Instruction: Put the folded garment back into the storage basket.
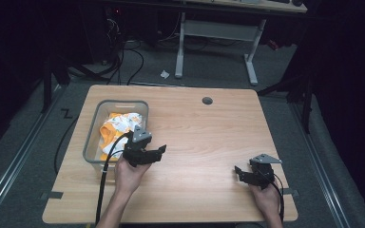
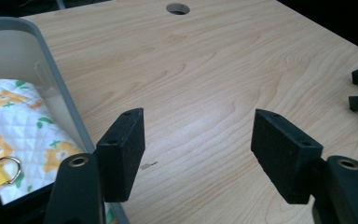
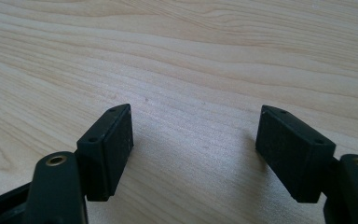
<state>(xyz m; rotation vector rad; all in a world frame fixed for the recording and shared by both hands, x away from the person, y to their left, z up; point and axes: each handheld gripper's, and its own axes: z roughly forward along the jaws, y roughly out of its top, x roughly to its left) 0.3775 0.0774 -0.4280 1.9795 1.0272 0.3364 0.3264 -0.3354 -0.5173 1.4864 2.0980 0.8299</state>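
claws spread over bare table

left claw (image 1: 158,153) hovers with jaws wide apart, just beside the clear bin (image 1: 93,142) at the table's (image 1: 204,137) nine o'clock. inside the bin lies a white quilted cloth with orange flowers (image 2: 14,119) and a yellow strap with a metal ring (image 2: 2,171). right claw (image 1: 241,174), at five o'clock, also gapes, holding nothing.

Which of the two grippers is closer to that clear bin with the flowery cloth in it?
Left. The left gripper hovers right beside the bin, by its near right corner; the right gripper is far off across the table.
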